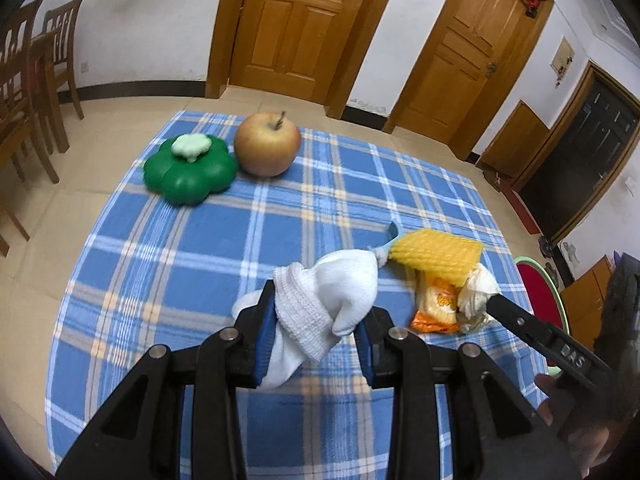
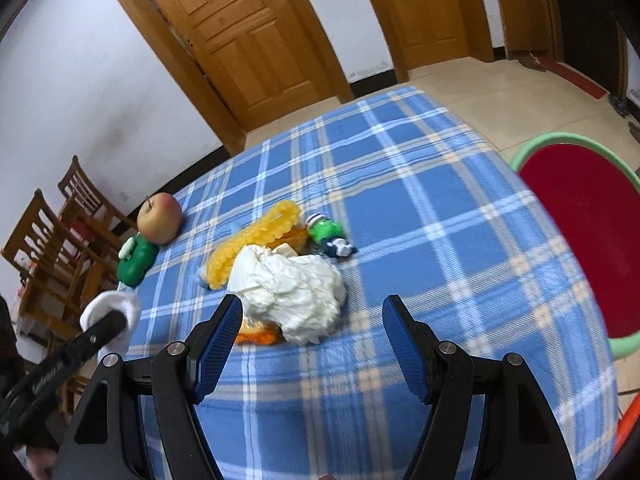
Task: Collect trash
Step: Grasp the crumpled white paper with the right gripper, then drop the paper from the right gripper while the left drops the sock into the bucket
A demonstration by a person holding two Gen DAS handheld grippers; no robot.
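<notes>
Between left fingers (image 1: 266, 332), sock (image 1: 320, 304) diagonal.

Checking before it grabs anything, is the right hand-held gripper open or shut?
Open. The right hand-held gripper has its blue pads wide apart, with the crumpled tissue just ahead, not pinched.

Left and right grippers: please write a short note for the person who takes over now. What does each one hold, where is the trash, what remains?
Left gripper: shut on the white sock, lifted above the blue checked tablecloth.
Right gripper: open, holding nothing, its jaws just in front of the crumpled white paper.
Trash pile mid-table: the paper, yellow foam net, orange wrapper, small green packet.
Apple and green flower-shaped container stand apart at the far edge.
Red bin with green rim stands beside the table.
Done: sock picked up. Left: the whole pile.
</notes>
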